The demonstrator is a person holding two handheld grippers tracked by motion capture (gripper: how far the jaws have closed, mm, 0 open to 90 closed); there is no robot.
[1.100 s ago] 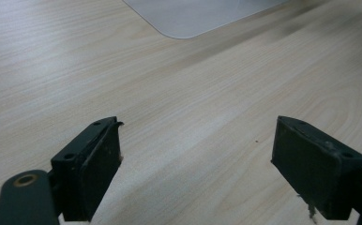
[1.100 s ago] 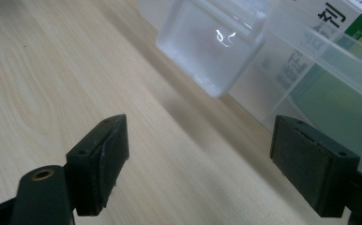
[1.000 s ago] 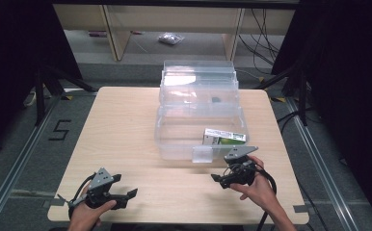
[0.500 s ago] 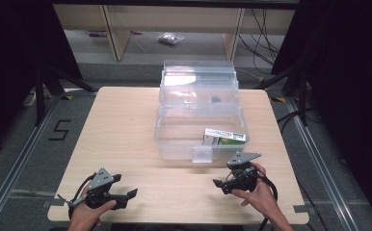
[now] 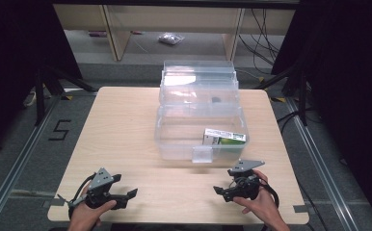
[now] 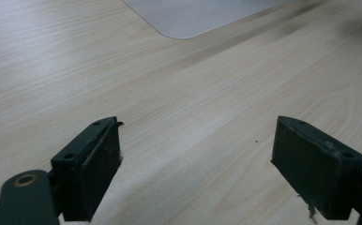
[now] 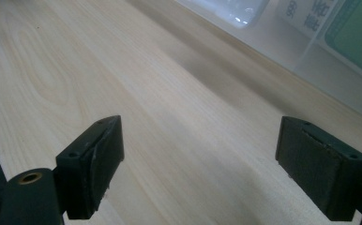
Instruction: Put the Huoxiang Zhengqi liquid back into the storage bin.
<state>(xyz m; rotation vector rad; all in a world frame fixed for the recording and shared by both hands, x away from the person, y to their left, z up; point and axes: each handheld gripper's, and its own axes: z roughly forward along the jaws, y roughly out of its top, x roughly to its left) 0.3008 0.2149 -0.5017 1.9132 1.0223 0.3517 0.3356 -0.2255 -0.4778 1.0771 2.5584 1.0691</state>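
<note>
A clear plastic storage box (image 5: pixel 174 144) stands open in the middle of the wooden table, its lid (image 5: pixel 198 82) tipped back. A small green and white carton (image 5: pixel 224 137) lies inside at the right. My left gripper (image 5: pixel 128 197) rests low at the front left in a hand, open over bare wood (image 6: pixel 195 154), with a corner of the clear box (image 6: pixel 193 18) ahead. My right gripper (image 5: pixel 221 194) sits at the front right, just in front of the box. Its jaws have just been opening and stand open with nothing between them (image 7: pixel 200 154). The carton (image 7: pixel 352 37) shows through the box wall (image 7: pixel 273 56).
A clear latch tab (image 5: pixel 202 154) sticks out at the box's front. Bare wood (image 5: pixel 126 125) lies left of the box and between the grippers. Beyond the table stand shelf legs, with a small bag (image 5: pixel 169 38) on the floor. Cables run at the right.
The right gripper has drawn back from the box front toward the near table edge and lower, and its jaws stand a little wider. The left gripper has stayed put.
</note>
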